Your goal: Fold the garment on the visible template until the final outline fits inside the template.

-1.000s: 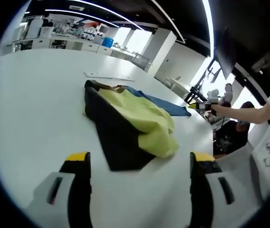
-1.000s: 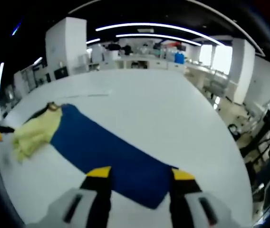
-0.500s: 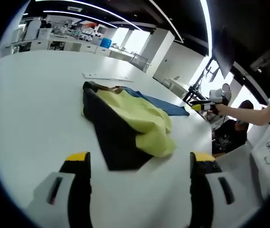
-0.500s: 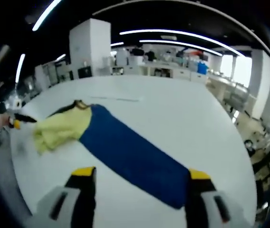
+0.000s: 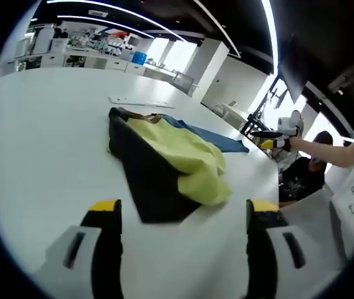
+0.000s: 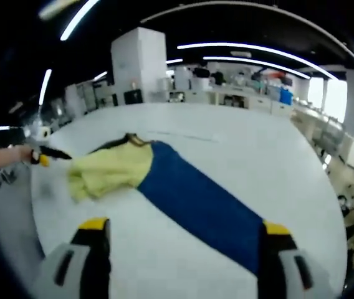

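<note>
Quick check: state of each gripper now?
Left gripper: open, holding nothing, short of the garment.
Right gripper: open, holding nothing.

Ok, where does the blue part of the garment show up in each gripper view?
Left gripper view: the blue part lies right of centre, beyond the yellow fabric.
Right gripper view: the blue part runs diagonally from centre to lower right.
Shared landmark: the yellow fabric bunched against its end.

garment [image 6: 183,193] blue end hidden behind right tongs [image 6: 183,230]; template unclear
</note>
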The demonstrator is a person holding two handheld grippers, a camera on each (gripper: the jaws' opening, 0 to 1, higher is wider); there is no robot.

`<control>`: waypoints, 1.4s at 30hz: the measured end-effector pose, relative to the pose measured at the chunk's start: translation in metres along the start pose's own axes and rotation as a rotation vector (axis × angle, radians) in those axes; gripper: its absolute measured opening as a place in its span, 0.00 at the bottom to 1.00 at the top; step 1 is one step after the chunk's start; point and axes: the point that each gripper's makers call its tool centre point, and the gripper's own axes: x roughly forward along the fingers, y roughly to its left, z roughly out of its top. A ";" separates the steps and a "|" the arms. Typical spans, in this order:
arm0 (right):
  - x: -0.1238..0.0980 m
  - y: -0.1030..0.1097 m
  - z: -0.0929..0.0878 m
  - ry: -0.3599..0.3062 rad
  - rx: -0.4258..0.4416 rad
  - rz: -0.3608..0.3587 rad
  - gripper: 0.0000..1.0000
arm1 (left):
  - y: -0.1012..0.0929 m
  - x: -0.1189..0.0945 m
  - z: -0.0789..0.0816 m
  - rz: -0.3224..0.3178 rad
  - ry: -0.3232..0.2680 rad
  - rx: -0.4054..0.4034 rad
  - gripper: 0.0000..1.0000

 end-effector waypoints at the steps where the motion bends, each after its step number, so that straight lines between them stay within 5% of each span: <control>1: 0.000 0.002 0.001 -0.006 -0.004 0.004 0.99 | 0.001 0.001 -0.001 0.002 0.001 -0.002 0.77; 8: 0.001 0.013 0.003 -0.026 0.007 0.023 0.99 | 0.011 0.005 -0.007 0.058 -0.022 -0.009 0.60; 15: 0.002 0.024 -0.004 -0.013 0.013 0.046 0.97 | 0.011 0.015 -0.015 0.067 0.004 0.017 0.54; 26: -0.002 0.031 -0.011 -0.003 0.027 0.056 0.94 | 0.012 0.027 -0.023 0.113 0.054 0.097 0.27; 42: 0.004 0.053 -0.006 -0.020 0.028 0.104 0.86 | 0.019 0.035 -0.033 0.184 0.110 0.175 0.08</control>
